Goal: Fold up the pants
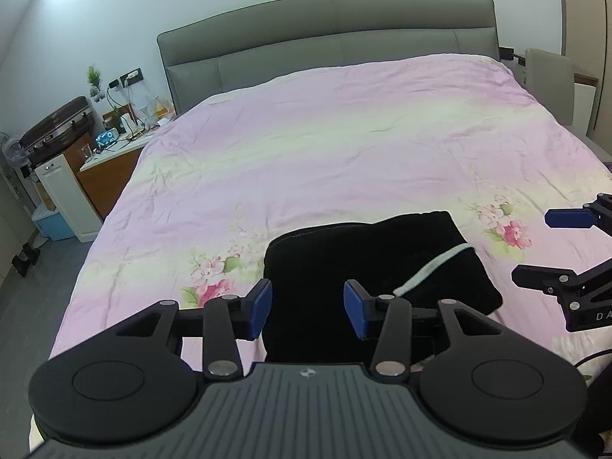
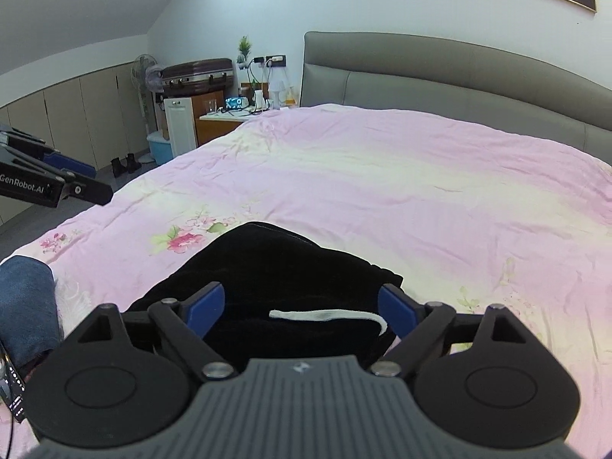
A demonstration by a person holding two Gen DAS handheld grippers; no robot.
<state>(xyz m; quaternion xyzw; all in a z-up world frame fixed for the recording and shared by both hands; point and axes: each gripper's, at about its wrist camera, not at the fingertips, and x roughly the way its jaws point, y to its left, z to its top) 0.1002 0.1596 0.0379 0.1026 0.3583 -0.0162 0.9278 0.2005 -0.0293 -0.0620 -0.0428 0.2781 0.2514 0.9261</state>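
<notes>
1. The bed [image 1: 344, 145], under a pink flowered cover, fills both views; a grey headboard [image 1: 329, 26] stands at its far end.

2. The pants [image 1: 378, 264] lie near the foot of the bed as a compact black bundle, already folded by the look of it, with a white drawstring [image 2: 325, 315] showing on top. The bundle's long axis seems to run across the bed, roughly side to side before both tools.

3. The left gripper [image 1: 308, 311] hangs above the bundle's left part, jaws partly apart, nothing between the blue pads. The pants lie ahead of it and below.

4. The right gripper [image 2: 302, 311] hovers over the bundle's near edge, jaws spread wide and empty, the drawstring showing in the gap beneath. In the left view it [image 1: 535, 248] stands just right of the bundle.

5. Judging by this, neither tool is clearly nearer; each covers its own end, so a further fold or a smoothing pass would need both to drop straight down.
</notes>
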